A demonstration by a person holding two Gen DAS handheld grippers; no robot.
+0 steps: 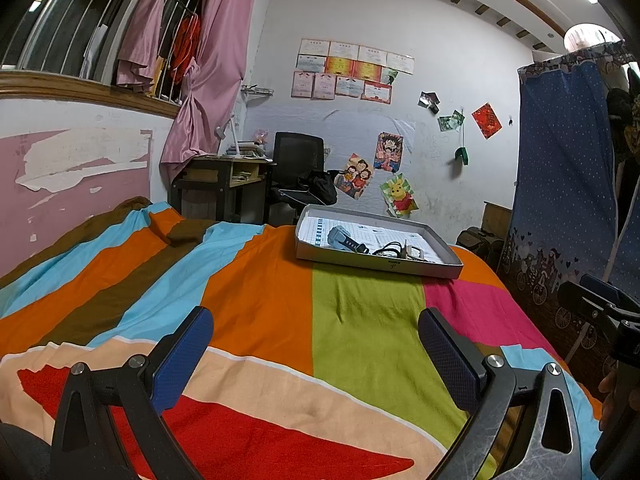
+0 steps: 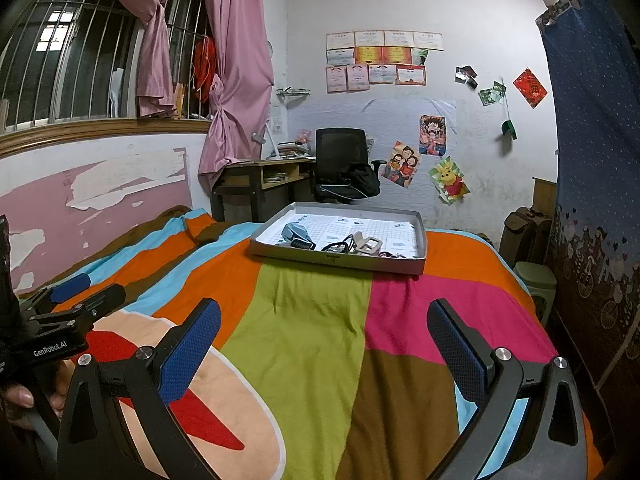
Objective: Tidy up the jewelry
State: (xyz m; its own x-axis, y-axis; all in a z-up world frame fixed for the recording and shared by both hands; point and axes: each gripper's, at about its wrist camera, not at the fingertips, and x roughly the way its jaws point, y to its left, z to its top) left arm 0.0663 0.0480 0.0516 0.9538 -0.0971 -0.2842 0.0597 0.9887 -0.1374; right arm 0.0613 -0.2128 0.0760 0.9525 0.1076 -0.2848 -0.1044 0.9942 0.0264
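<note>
A shallow grey box tray (image 1: 424, 270) (image 2: 340, 262) rests on the far part of a bed with a multicoloured striped cover. Inside it lie a grey watch (image 1: 342, 238) (image 2: 297, 235), black bands (image 1: 386, 249) (image 2: 334, 246) and a pale buckle-like piece (image 2: 370, 245) (image 1: 414, 252). My left gripper (image 1: 316, 340) hovers open over the near bedcover, well short of the tray, with nothing between its blue pads. My right gripper (image 2: 324, 336) is open too, likewise empty and nearer than the tray. Each view shows the other gripper at its side edge.
The bed cover (image 1: 256, 288) (image 2: 304, 312) spreads between the grippers and the tray. Beyond the bed stand a desk (image 2: 260, 178) and a black office chair (image 2: 344, 160). A blue fabric wardrobe (image 2: 592, 160) lines the right side. A green stool (image 2: 538, 276) sits by the bed's right edge.
</note>
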